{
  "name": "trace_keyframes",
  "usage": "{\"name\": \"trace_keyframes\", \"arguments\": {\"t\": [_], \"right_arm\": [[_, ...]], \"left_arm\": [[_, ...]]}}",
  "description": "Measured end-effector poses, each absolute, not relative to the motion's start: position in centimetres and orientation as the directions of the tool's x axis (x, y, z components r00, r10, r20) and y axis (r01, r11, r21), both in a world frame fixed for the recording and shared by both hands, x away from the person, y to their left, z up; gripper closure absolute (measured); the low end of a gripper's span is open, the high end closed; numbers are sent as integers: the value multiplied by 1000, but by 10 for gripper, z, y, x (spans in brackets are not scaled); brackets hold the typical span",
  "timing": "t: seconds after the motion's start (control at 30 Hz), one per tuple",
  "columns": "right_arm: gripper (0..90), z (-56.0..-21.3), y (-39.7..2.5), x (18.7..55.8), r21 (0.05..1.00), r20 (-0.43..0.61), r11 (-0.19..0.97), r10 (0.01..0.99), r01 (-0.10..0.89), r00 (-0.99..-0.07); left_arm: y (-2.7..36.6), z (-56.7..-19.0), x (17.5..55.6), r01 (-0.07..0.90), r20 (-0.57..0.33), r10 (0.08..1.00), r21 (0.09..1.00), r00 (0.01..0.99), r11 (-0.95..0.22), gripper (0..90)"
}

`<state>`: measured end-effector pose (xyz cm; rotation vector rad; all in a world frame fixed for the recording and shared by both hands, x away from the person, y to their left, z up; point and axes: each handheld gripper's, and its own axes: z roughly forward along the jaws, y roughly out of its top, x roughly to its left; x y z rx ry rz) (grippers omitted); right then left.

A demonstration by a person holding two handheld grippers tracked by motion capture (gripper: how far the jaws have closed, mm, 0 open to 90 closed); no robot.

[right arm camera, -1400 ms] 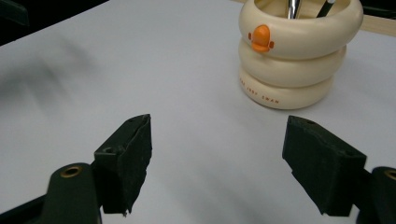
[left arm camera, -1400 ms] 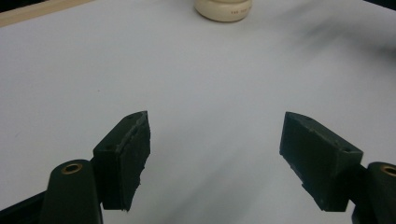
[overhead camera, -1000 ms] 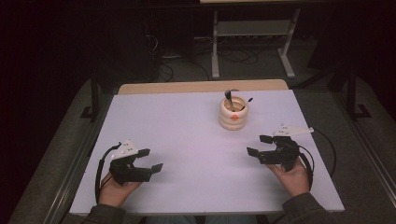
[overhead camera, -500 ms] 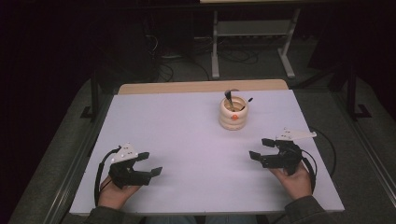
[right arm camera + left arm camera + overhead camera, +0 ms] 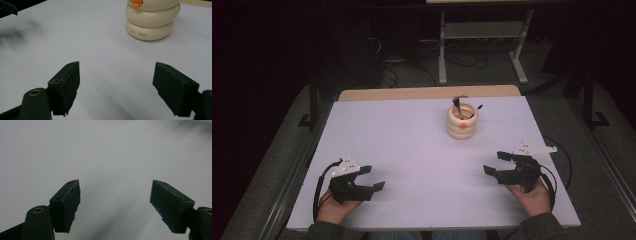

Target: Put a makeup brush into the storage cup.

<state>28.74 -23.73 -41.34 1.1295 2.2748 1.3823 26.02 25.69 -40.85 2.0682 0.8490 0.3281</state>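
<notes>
I see the cup [image 5: 462, 121] up and left of my right gripper [image 5: 498, 164], the nearer one, both grippers' jaws apart, left gripper [image 5: 372, 178] far off at lower left

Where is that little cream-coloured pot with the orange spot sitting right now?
In the high view the cream pot stands on the far right part of the white table, nearer the right gripper, touching neither gripper.

White tabletop [image 5: 412, 150] with a bare wooden strip [image 5: 427, 93] along its far edge, grey metal shelf frame [image 5: 482, 45] beyond that edge, tangled cables [image 5: 397, 65] on dark carpet floor [image 5: 607, 145]
</notes>
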Motion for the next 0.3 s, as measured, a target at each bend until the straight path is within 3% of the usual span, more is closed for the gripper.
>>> {"name": "trace_keyframes", "arguments": {"t": [0.3], "right_arm": [[201, -414, -238, 284, 843, 162, 255, 719, 473, -676]], "left_arm": [[258, -408, 258, 442, -71, 666, 799, 742, -407, 238]]}}
